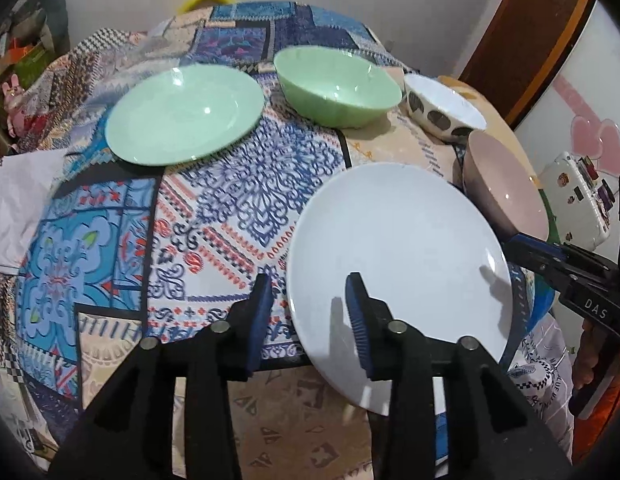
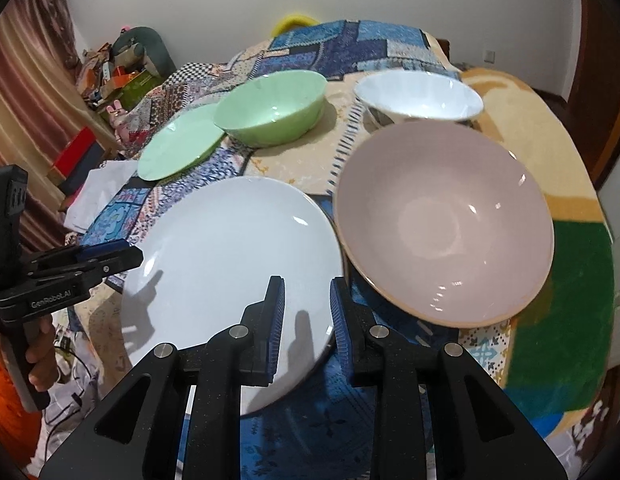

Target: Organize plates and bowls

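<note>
A white plate (image 1: 397, 272) (image 2: 234, 276) lies at the near edge of a patterned table. A green plate (image 1: 186, 114) (image 2: 178, 146) and a green bowl (image 1: 337, 86) (image 2: 272, 106) sit further back. A white bowl with dark spots (image 1: 443, 106) (image 2: 419, 94) and a pink bowl (image 1: 505, 188) (image 2: 445, 224) stand to the right. My left gripper (image 1: 310, 316) is open, its fingers astride the white plate's near left rim. My right gripper (image 2: 308, 324) is open over the plate's right rim, beside the pink bowl. Neither holds anything.
The table is covered with a patterned cloth (image 1: 214, 216) and a beige and green blanket (image 2: 557, 280). White paper (image 1: 18, 200) lies at the left edge. Cluttered shelves (image 2: 110, 72) stand behind on the left. A white case (image 1: 577, 196) sits off to the right.
</note>
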`<state>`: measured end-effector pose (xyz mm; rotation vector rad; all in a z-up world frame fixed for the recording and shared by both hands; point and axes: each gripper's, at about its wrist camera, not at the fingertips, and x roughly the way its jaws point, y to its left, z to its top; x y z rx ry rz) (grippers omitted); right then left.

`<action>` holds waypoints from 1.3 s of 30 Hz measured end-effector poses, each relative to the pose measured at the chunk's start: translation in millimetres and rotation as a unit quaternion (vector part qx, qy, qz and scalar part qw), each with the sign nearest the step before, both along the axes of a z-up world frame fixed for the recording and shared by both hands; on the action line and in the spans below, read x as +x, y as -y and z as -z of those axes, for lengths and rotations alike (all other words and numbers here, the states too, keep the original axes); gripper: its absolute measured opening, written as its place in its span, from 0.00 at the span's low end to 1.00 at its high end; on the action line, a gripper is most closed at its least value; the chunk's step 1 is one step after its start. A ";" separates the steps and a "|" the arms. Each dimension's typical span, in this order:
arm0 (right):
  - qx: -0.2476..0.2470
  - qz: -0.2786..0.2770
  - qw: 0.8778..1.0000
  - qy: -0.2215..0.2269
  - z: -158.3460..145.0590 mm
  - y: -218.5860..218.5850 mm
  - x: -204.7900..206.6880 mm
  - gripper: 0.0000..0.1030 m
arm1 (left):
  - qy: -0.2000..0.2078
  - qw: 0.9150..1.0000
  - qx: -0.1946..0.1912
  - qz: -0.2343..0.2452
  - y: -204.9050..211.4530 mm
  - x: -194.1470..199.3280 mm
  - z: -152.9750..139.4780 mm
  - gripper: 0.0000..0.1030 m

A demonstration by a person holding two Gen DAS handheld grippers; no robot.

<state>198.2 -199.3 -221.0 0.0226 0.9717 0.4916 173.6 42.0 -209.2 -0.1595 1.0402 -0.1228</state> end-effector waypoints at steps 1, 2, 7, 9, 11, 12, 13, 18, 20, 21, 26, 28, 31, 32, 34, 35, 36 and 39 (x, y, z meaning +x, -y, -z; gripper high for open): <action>-0.001 -0.003 1.000 0.005 -2.6 -3.1 -0.2 0.22 | 0.006 1.000 0.002 -0.001 -1.9 -2.0 -3.5 0.42; -0.002 -0.006 1.000 0.008 -4.5 -6.6 0.1 0.22 | 0.012 1.000 0.004 -0.003 -4.3 -3.9 -7.7 0.42; 0.004 -0.020 0.999 0.028 -16.5 -23.1 2.6 0.25 | 0.051 0.998 0.014 -0.020 -21.1 -10.1 -31.3 0.55; 0.009 -0.025 0.999 0.034 -20.2 -31.0 5.6 0.29 | 0.071 0.997 0.021 -0.031 -31.2 -11.9 -41.9 0.58; 0.014 -0.029 0.999 0.040 -23.8 -41.0 9.7 0.36 | 0.083 0.995 0.029 -0.041 -40.7 -12.3 -50.0 0.62; 0.016 -0.032 0.998 0.042 -25.3 -46.7 11.9 0.38 | 0.092 0.994 0.034 -0.048 -47.8 -12.1 -54.8 0.66; 0.019 -0.034 0.998 0.043 -26.2 -50.6 12.9 0.42 | 0.095 0.993 0.036 -0.052 -52.5 -12.0 -57.0 0.70; 0.031 -0.042 0.997 0.048 -30.1 -74.6 23.9 0.52 | 0.107 0.990 0.038 -0.078 -84.0 -5.0 -66.2 0.88; 0.029 -0.049 0.997 0.049 -30.3 -87.4 29.6 0.52 | 0.106 0.990 0.034 -0.091 -97.5 -0.8 -67.0 0.89; 0.028 -0.051 0.997 0.049 -29.9 -92.8 31.4 0.52 | 0.105 0.989 0.032 -0.097 -104.5 2.1 -66.5 0.90; 0.021 -0.056 0.997 0.048 -23.0 -119.5 44.8 0.61 | 0.092 0.989 0.037 -0.114 -133.0 20.8 -55.9 0.90; 0.018 -0.056 0.997 0.043 -18.8 -128.5 52.1 0.61 | 0.089 0.989 0.041 -0.112 -142.0 29.6 -50.2 0.90; 0.019 -0.045 0.998 0.033 -11.5 -137.6 63.5 0.62 | 0.079 0.990 0.045 -0.108 -153.6 45.1 -38.9 0.90; 0.018 -0.042 0.999 0.028 -8.4 -141.0 67.3 0.62 | 0.076 0.990 0.045 -0.107 -157.2 49.4 -34.8 0.90; 0.019 -0.035 0.999 0.018 -2.5 -147.8 73.5 0.62 | 0.069 0.991 0.041 -0.105 -164.1 59.2 -26.1 0.90; 0.019 -0.032 0.999 0.015 0.0 -151.0 76.2 0.62 | 0.065 0.992 0.037 -0.101 -168.8 66.3 -20.3 0.90; 0.019 -0.028 0.999 0.013 2.2 -153.9 78.8 0.62 | 0.061 0.993 0.035 -0.098 -170.9 70.7 -16.5 0.90; 0.014 -0.014 1.000 0.017 6.4 -162.2 84.0 0.62 | 0.052 0.995 0.032 -0.084 -179.8 88.3 -4.5 0.90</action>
